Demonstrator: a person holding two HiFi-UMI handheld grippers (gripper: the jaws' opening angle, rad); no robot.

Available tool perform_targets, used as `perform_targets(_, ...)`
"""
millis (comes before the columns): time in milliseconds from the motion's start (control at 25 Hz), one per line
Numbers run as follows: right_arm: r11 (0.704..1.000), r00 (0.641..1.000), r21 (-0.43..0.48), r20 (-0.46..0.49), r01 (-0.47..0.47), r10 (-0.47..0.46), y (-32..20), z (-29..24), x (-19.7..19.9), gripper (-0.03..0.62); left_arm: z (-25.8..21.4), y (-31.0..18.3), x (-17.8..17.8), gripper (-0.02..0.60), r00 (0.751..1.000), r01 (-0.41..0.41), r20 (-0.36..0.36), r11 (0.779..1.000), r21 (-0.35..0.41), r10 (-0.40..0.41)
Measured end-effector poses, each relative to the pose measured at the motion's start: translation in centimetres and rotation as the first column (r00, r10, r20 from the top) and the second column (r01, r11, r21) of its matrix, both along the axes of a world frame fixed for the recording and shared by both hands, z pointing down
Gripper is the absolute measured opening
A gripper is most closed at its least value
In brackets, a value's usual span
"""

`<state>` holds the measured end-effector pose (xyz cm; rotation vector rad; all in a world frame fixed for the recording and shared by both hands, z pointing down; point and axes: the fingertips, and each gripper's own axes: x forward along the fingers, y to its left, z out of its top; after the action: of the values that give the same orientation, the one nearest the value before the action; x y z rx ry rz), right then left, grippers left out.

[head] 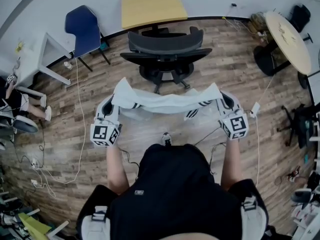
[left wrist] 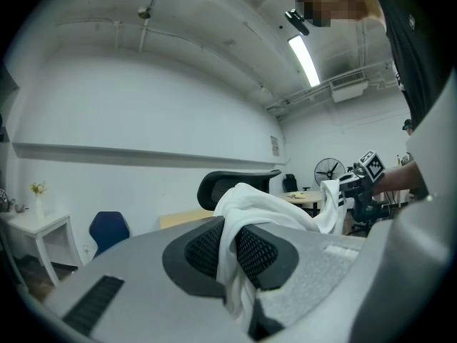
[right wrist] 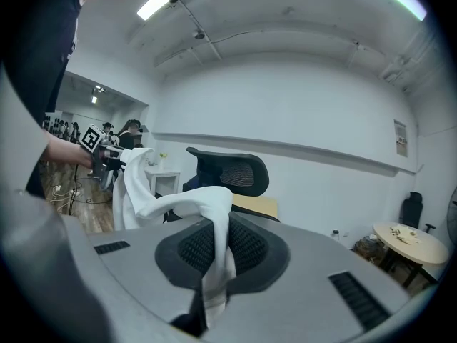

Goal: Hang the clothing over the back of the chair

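Head view: a person in a black top holds the left gripper (head: 111, 104) at 9 o'clock and the right gripper (head: 225, 101) at 3 o'clock. A white garment (head: 165, 103) is stretched between them in the air, above the wood floor (head: 75, 109). The black office chair (head: 165, 51) stands at 12 o'clock from the garment, apart from it, with its back toward the person. A yellow table (head: 152, 5) is beyond it, a blue chair (head: 82, 29) is at 11 o'clock and a round table (head: 287, 34) is at 2 o'clock.

Left gripper view: the jaws are pressed onto a fold of the garment (left wrist: 264, 209), which runs off toward 2 o'clock. The office chair's back (left wrist: 228, 184) rises behind the garment at 12 o'clock.

Right gripper view: the jaws pinch the other end of the garment (right wrist: 186, 202), which runs toward 10 o'clock. The chair back (right wrist: 232, 171) is at 12 o'clock.
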<state>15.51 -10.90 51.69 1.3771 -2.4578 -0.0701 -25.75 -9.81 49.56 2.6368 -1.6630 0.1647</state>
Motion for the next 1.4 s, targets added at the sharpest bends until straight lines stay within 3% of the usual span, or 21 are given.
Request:
perform_targets(520, 0.999, 0.999, 0.014, 0.008, -0.040, 0.040, -1.6, -0.6, -1.0, 0.009, -0.5, -1.5, -2.5, 0.021, 1.000, 0.014, -0.003, 1.000, 0.020, -0.014)
perform_targets(1000, 0.999, 1.000, 0.050, 0.014, -0.011, 0.010, -2.4, -0.8, -0.8, 0.009, -0.5, -1.5, -2.9, 0.021, 0.999, 0.046, -0.008, 0.999, 0.028, -0.046)
perform_targets(1400, 0.998, 0.999, 0.055, 0.049, 0.001, -0.004, -6.8, -1.4, 0.9, 0.009, -1.4, -4.5, -2.4, 0.021, 0.996, 0.090, -0.001, 0.995, 0.030, -0.090)
